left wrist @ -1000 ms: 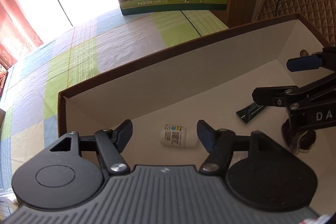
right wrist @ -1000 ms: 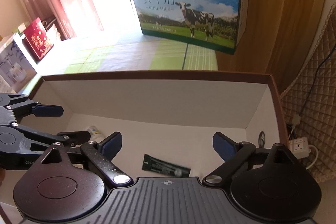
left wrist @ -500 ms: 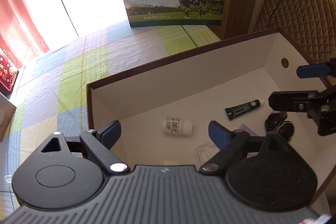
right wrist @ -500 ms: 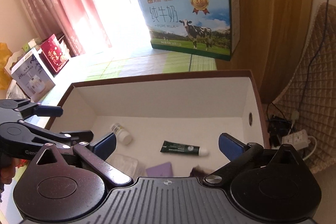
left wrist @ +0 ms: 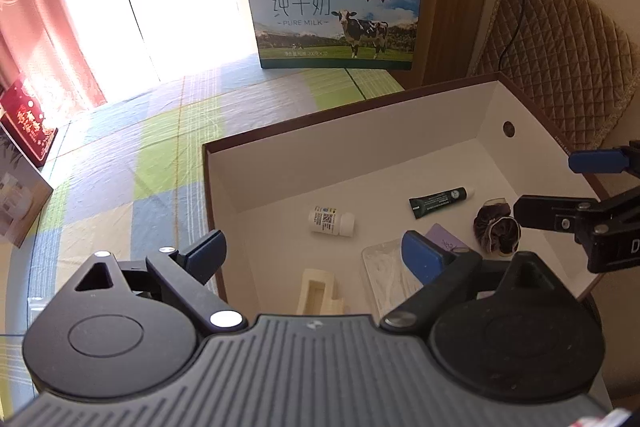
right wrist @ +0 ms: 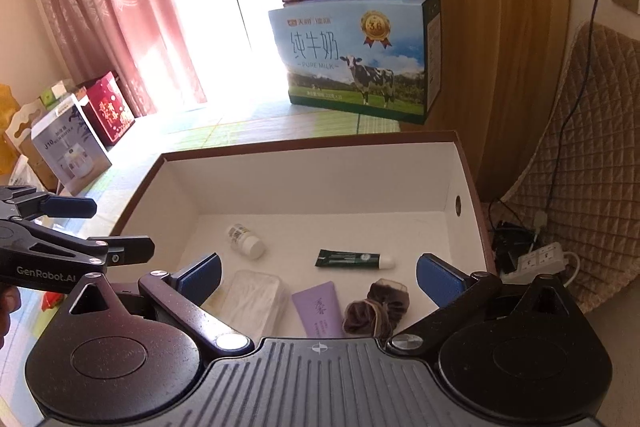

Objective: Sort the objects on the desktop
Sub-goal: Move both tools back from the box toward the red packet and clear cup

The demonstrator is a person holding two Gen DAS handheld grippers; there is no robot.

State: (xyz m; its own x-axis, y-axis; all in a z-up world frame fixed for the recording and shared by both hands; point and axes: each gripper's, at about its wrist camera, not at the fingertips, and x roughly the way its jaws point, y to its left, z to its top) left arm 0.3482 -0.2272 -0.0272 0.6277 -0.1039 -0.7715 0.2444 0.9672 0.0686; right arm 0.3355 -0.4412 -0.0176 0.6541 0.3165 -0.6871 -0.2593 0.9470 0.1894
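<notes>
The open box [right wrist: 460,171] is free from above, and bare white floor lies along its far wall. Toward the near side a bottle [right wrist: 246,241], dark tube [right wrist: 352,259], purple tube [right wrist: 318,309] and scrunchie [right wrist: 376,311] crowd the floor.

— What's in the box [right wrist: 464,163]?
— White pill bottle [right wrist: 246,241] on its side, dark green tube [right wrist: 352,259], purple tube [right wrist: 320,310], brown scrunchie [right wrist: 376,311], clear packet [right wrist: 256,297].
— All lying flat?
— Yes, apart.
</notes>
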